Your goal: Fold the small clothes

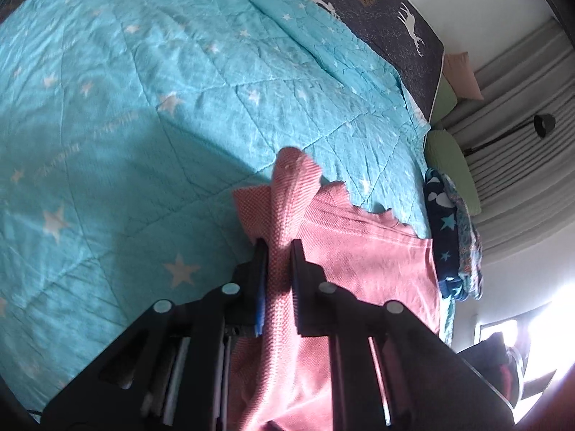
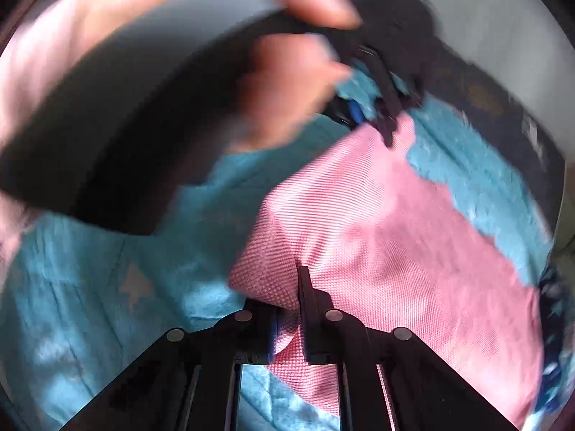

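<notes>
While both claws pinch pink garment [image 1: 359, 251] lying on quilted bed cover [image 1: 143, 107], you hold fold step: left claw [image 1: 279, 248] clamps raised edge, right claw [image 2: 287, 287] clamps near corner. Next, probably carry both over together, keep cloth taut.

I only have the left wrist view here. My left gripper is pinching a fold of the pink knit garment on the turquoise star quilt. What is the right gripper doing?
Observer: The right gripper is shut on another bunched edge of the same pink knit garment.
Operator: Is my left gripper visible from that side?
Observer: Yes, though blurred. The left gripper sits at the garment's far corner, with a hand around its handle.
Operator: Is the cloth between the two grippers lying flat?
Observer: Mostly spread on the turquoise star quilt, but it rises into a ridge at the right gripper.
</notes>
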Motion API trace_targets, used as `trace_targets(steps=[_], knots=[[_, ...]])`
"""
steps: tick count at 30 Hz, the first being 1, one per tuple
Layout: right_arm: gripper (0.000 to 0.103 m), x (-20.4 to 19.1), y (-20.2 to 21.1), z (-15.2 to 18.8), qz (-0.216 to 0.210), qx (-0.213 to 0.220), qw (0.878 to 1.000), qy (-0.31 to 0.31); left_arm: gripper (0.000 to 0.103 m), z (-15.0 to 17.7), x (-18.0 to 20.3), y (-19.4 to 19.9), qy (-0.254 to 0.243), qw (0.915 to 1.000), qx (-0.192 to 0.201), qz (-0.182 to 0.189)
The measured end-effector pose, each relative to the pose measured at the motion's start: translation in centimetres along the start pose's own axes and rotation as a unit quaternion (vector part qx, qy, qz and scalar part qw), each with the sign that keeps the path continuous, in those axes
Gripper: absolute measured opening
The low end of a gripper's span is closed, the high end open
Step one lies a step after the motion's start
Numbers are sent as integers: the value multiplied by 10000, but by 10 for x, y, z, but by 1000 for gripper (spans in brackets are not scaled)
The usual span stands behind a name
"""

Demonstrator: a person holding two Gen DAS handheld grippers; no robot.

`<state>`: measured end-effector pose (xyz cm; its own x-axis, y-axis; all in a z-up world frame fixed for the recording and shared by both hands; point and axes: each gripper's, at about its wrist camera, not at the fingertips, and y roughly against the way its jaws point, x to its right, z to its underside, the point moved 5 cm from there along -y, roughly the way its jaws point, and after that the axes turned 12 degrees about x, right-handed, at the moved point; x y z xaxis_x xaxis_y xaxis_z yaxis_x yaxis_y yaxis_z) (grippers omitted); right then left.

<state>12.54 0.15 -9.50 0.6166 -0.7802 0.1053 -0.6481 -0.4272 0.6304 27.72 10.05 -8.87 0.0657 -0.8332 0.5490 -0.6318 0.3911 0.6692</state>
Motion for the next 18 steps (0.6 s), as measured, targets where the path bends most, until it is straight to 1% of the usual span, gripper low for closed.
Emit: trace_targets(steps=[2, 4, 8, 10, 14, 18], knots=[[7, 13, 10, -6, -152, 158, 9989, -403, 10, -1, 5, 1, -123, 9999, 5, 13], [6, 26, 23, -12, -223, 363, 9968, -670, 8, -3, 11, 1, -204, 9998, 26, 18], [6, 53, 46, -15, -183, 627, 9919, -1092, 8, -5, 24, -1, -233, 9997, 33, 37], [6, 66, 54, -11, -149, 666, 9887, -1337, 8, -7, 37, 0, -349, 9994, 40, 73], [6, 94, 66, -1, -221, 691, 9779, -1963, 8, -8, 72, 2, -667, 9976, 72, 146], [6, 113, 87, 8, -84, 924, 9723, -2144, 8, -3, 116, -3, -1081, 9939, 73, 206]])
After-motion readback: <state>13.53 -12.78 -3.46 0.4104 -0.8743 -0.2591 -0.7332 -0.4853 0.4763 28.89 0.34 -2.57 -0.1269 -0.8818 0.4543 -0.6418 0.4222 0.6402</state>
